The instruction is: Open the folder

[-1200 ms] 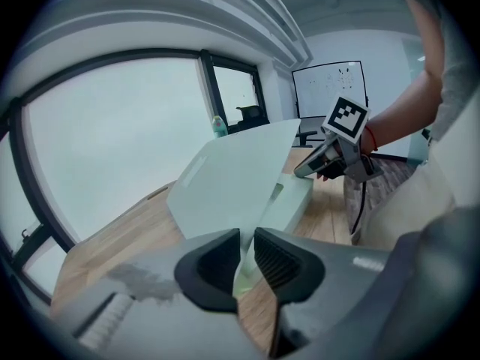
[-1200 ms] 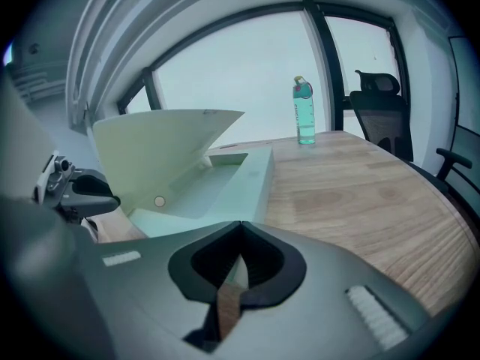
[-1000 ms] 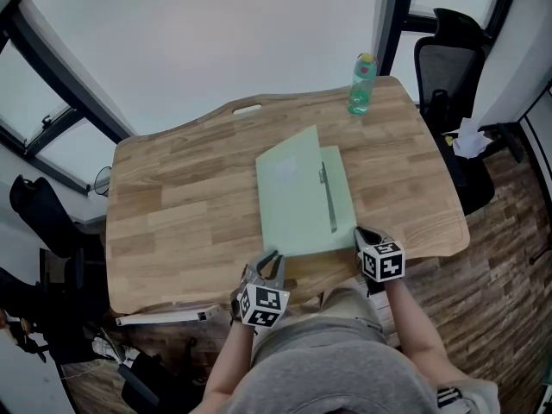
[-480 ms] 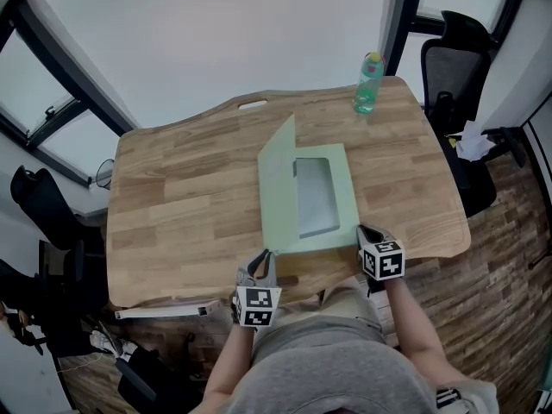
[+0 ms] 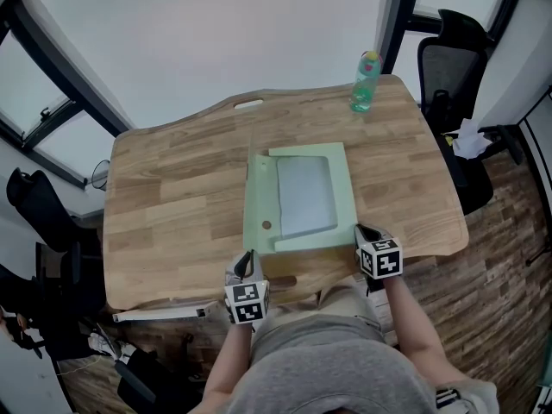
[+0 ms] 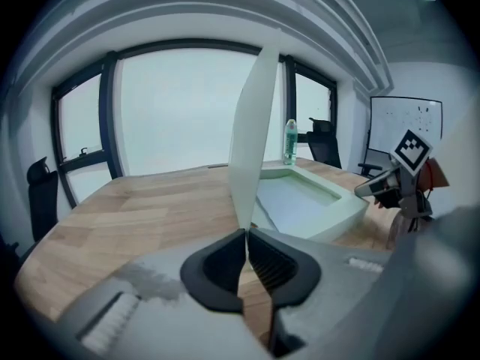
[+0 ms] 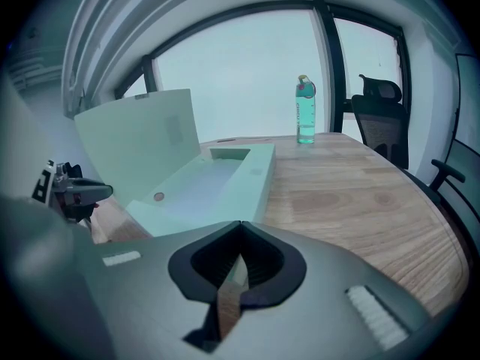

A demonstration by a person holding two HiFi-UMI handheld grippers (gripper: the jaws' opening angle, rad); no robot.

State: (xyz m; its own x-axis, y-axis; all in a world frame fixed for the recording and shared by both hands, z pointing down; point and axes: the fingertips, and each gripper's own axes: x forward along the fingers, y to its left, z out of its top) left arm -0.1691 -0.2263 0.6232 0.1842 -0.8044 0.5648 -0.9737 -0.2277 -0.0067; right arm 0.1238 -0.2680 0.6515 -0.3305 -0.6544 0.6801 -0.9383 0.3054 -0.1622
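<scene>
The left gripper (image 6: 246, 235) has its jaws clenched. The near lower corner of the cover (image 6: 251, 126) runs down into their tips, so it reads as a pinch on that corner. The cover stands close to upright, hinged along the left side of the folder (image 5: 345, 198). The right gripper (image 7: 240, 227) also has its jaws together, with the tips at the folder's near right corner, apparently steadying it. Whether they nip the rim I cannot tell. The folder lies mid-table (image 5: 172, 205), its near edge close to the front edge, and a pale sheet (image 5: 304, 195) shows inside. I judge the opening about half done. The next move calls for the left hand to carry the cover over leftward, lay it flat and let go. Bare wood on the left gives room for this, and the bottle (image 5: 363, 83) stands well apart at the far right corner.
</scene>
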